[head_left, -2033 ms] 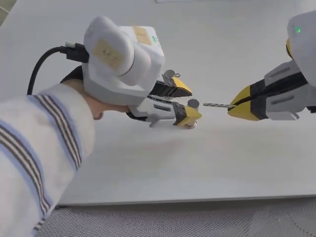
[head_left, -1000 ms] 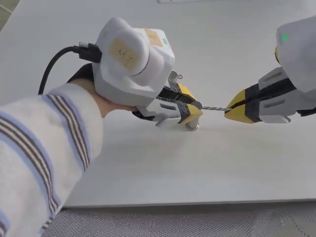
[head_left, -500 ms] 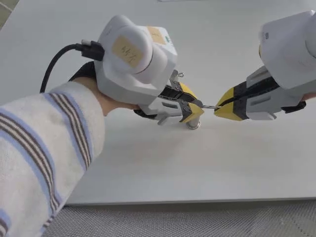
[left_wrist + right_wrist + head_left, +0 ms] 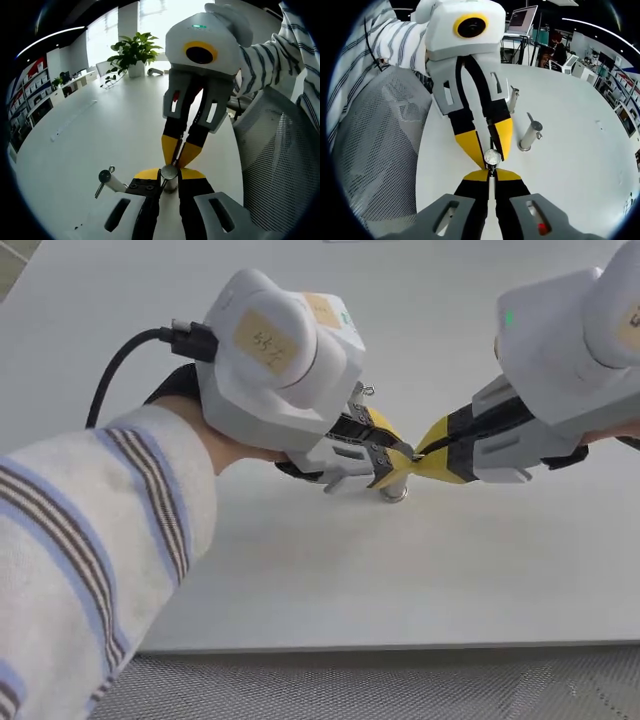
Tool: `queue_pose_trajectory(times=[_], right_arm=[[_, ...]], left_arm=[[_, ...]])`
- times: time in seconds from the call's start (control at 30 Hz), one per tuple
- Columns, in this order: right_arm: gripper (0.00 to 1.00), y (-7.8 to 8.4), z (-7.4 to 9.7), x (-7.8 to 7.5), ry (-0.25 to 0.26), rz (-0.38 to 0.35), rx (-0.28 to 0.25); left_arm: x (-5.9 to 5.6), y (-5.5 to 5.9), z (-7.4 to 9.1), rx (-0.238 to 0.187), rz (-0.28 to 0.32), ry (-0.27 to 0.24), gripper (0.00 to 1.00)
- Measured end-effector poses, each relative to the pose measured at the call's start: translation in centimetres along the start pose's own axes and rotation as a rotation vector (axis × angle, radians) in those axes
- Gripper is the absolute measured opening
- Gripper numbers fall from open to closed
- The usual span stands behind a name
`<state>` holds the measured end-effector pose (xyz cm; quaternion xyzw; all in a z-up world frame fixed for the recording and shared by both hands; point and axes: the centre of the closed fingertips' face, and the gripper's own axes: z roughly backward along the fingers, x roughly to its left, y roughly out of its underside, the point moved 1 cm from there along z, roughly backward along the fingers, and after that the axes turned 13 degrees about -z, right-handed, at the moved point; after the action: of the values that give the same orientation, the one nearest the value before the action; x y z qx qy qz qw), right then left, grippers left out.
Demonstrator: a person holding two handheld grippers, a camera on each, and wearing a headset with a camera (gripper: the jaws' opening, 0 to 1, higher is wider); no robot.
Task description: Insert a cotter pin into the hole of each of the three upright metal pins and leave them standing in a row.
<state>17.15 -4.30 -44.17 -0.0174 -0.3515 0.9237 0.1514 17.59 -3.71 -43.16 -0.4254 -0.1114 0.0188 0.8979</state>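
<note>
The work sits on a white tabletop (image 4: pixel 300 570) whose near edge runs above a grey mesh chair (image 4: pixel 385 150). The room behind is an open office with a potted plant (image 4: pixel 135 47) at the table's far end, shelving (image 4: pixel 30 95) along one wall and monitors (image 4: pixel 522 17) on other desks. The left gripper (image 4: pixel 393 462), in a hand with a striped sleeve (image 4: pixel 90 540), is clamped around an upright metal pin (image 4: pixel 169 173) that stands on the table. The right gripper (image 4: pixel 428 455) meets it tip to tip, jaws pinched together just beside the pin's round head. The cotter pin (image 4: pixel 492 168) between them shows as no more than a thin sliver, and how far it sits in the hole cannot be told. In the head view the left gripper's body covers the held pin apart from its base. A second pin (image 4: pixel 530 134) stands nearby with a cotter through its top, and a third pin (image 4: pixel 512 98) beyond it is partly covered by the left gripper.
</note>
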Motion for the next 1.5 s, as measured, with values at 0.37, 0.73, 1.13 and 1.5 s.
queue_pose_trajectory(times=[0.37, 0.73, 1.13, 1.5], right_arm=[[0.14, 0.8, 0.8, -0.1, 0.033, -0.035, 0.007], [0.0, 0.1, 1.4, -0.3, 0.036, -0.021, -0.033], [0.0, 0.2, 1.3, -0.1, 0.041, -0.029, -0.043], [0.14, 1.2, 1.8, 0.8, 0.039, -0.074, -0.033]], left_arm=[[0.0, 0.0, 0.0, 0.007, 0.031, -0.012, 0.09], [-0.1, 0.0, 0.0, 0.019, 0.048, -0.043, 0.09], [0.0, 0.1, 0.2, 0.022, 0.069, -0.06, 0.1], [0.8, -0.2, 2.3, -0.054, -0.028, -0.113, 0.4]])
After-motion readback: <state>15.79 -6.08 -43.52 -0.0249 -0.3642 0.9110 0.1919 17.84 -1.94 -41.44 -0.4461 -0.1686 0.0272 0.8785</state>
